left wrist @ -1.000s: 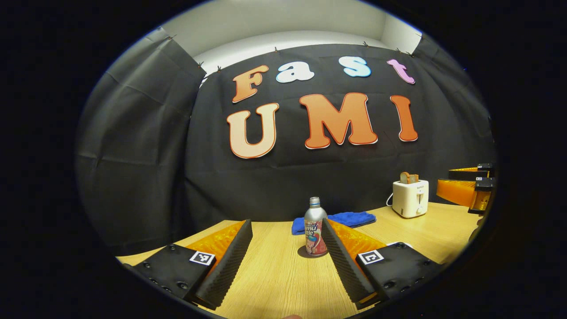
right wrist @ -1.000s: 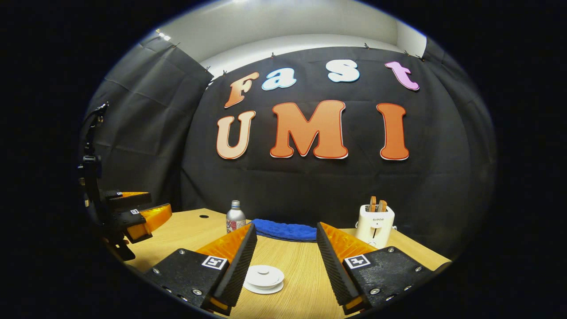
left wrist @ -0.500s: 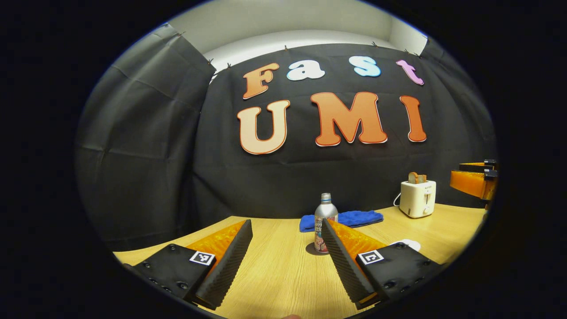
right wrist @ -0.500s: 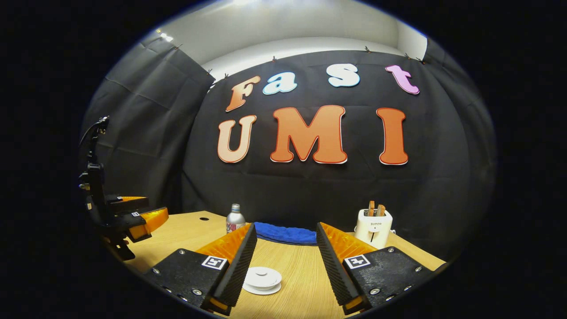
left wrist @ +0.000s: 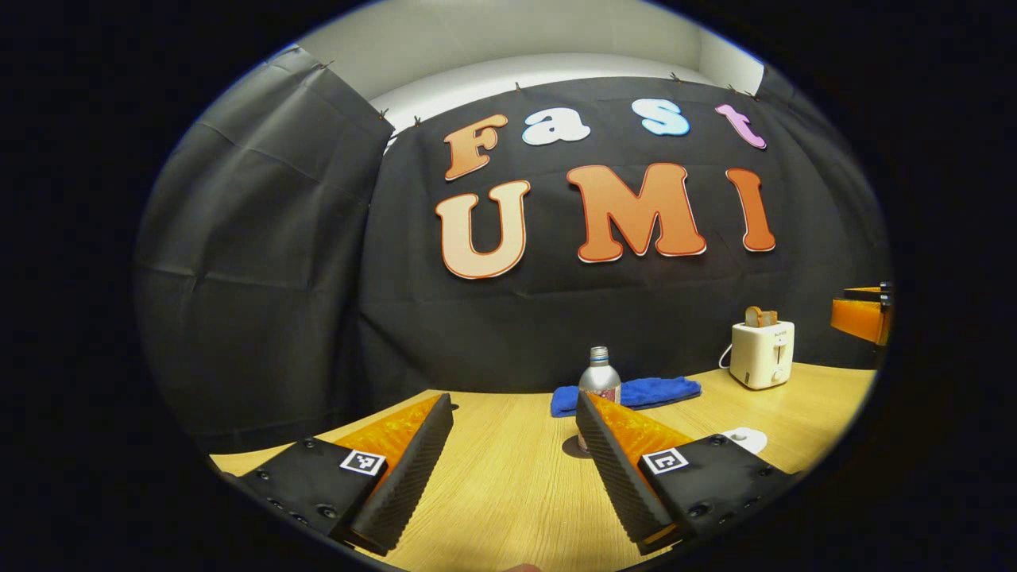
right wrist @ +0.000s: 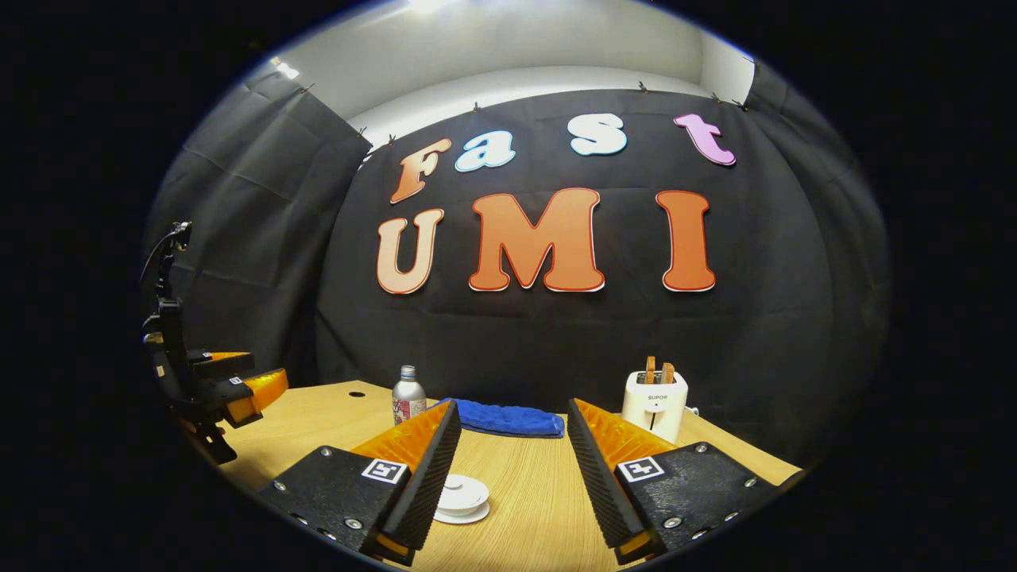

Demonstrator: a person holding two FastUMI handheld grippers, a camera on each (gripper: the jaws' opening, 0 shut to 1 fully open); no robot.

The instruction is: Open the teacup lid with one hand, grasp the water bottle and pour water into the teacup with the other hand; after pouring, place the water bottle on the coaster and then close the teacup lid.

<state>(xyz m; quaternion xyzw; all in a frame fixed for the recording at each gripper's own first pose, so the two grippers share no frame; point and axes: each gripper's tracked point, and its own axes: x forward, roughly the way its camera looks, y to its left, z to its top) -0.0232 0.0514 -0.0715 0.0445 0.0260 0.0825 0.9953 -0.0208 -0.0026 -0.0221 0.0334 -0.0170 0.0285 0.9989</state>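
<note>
- Surface (left wrist: 508,485): pale wood-grain laminate, smooth, slight sheen.
- Water bottle (left wrist: 599,380): brushed metal, bare silver neck, glossy printed wrap lower down.
- Towel (right wrist: 508,419): blue cloth, soft, nubbly pile.
- Toaster (left wrist: 762,353): white plastic, smooth, semi-gloss.
- Teacup lid (right wrist: 462,494): white, glossy, looks ceramic.
- Booth wall (right wrist: 238,262): black cloth, matt, creased.
- Left claw (left wrist: 515,477): ribbed inner pads (left wrist: 409,477), matt; translucent plastic backing.

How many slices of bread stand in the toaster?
2: both slices stand upright, side by side, in the slots of the toaster at the table's far right, as the right gripper view shows.
</note>
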